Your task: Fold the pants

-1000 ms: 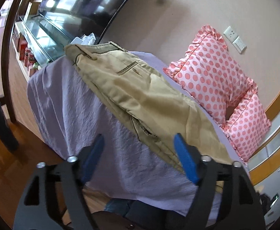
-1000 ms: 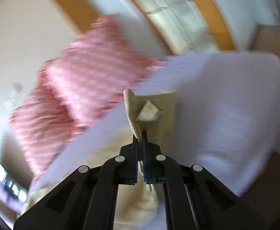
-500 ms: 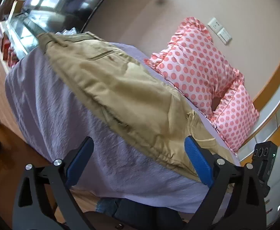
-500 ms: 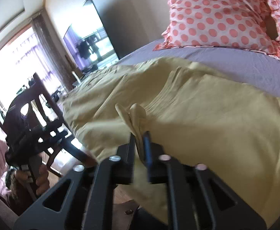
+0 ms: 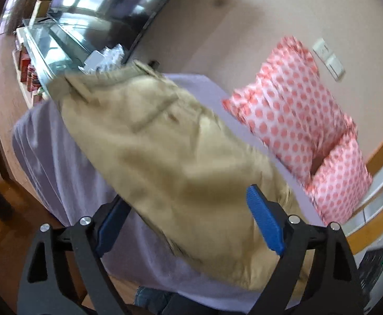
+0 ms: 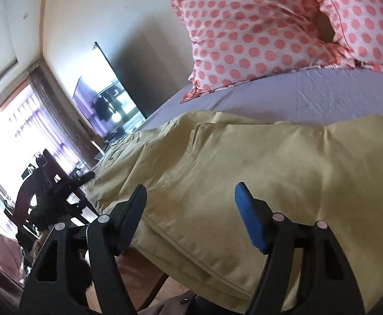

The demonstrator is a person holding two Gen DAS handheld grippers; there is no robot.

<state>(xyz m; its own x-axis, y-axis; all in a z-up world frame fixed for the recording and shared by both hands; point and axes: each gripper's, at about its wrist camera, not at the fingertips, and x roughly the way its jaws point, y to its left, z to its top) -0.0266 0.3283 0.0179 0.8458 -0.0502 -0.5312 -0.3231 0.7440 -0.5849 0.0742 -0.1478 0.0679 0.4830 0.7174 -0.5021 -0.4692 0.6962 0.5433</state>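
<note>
Khaki pants (image 6: 257, 162) lie folded double on the bed (image 6: 322, 92) beside the pillows; both hand-held grippers (image 5: 189, 225) (image 6: 191, 210) gape wide, holding nothing; further folds likely remain

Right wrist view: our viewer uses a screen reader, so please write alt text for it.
The open right gripper hovers over tan pants lying folded on a lilac bed sheet. Two pink polka-dot pillows sit behind them, with a wall television at left.
</note>
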